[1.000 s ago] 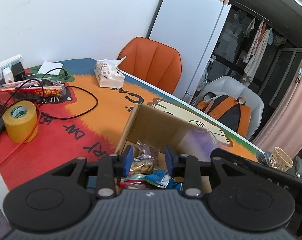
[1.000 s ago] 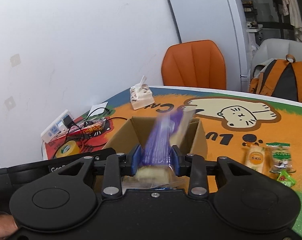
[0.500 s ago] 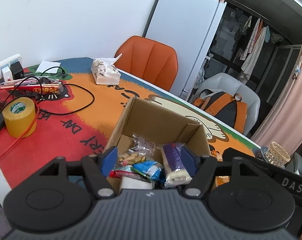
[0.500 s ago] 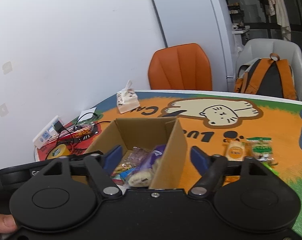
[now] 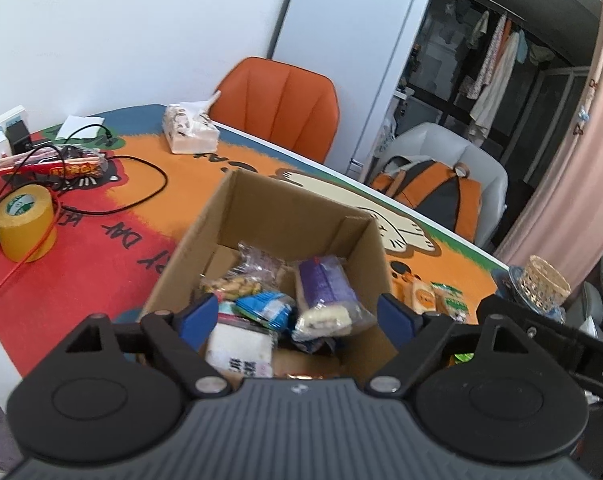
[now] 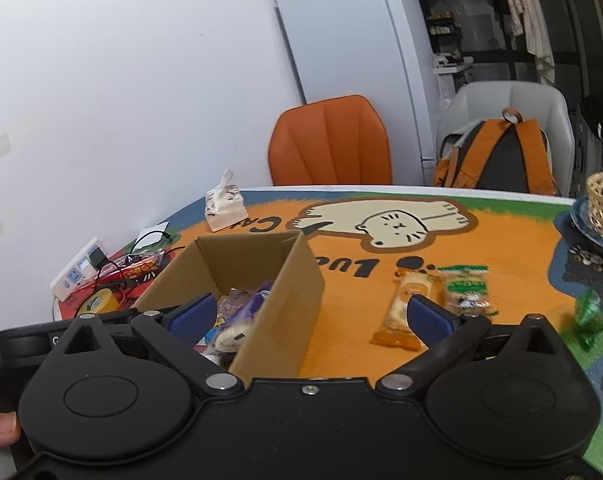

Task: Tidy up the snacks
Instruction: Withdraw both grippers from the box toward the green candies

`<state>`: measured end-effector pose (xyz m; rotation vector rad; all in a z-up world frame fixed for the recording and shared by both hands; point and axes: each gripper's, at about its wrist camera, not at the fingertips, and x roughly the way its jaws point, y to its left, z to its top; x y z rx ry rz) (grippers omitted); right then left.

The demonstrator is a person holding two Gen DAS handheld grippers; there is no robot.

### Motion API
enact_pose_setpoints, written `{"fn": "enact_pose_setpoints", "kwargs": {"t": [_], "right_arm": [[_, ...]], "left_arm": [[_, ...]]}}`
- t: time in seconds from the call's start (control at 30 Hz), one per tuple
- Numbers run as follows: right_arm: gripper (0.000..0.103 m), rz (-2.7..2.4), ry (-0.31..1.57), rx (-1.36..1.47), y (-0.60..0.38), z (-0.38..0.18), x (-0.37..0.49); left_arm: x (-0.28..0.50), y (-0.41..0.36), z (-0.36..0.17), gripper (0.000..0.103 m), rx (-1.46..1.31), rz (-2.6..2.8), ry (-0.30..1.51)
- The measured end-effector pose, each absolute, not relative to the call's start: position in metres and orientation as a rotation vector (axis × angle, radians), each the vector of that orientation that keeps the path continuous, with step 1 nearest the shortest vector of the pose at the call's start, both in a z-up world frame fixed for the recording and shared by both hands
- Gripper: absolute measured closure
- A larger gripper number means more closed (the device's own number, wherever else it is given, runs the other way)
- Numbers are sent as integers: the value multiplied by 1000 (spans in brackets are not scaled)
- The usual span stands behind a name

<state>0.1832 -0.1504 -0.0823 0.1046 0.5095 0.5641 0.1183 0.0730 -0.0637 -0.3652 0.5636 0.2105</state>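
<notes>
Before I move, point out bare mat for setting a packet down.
Free: orange mat between the brown cardboard box and the orange snack packet; also the cat drawing beyond. Crowded: the box interior, and the corner around the yellow tape roll and black cables.

The cat-print table [image 6: 501,248] carries a cardboard box [image 6: 279,304], snack packets [image 6: 465,290], tissue pack [image 5: 189,136], tape roll [image 5: 23,222] and cables [image 5: 141,196].

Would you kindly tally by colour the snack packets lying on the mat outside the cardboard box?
Orange plastic packet: 1
Green-and-white printed packet: 1
Shiny green wrapped sweet: 1
Total: 3
</notes>
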Motion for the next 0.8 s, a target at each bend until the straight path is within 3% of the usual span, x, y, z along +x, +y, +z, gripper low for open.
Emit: {"fn": "enact_pose_setpoints", "kwargs": {"t": [0.8], "right_arm": [[0, 477, 519, 172, -229, -91, 186]], "left_arm": [[132, 12, -64, 15, -337, 81, 588]]}}
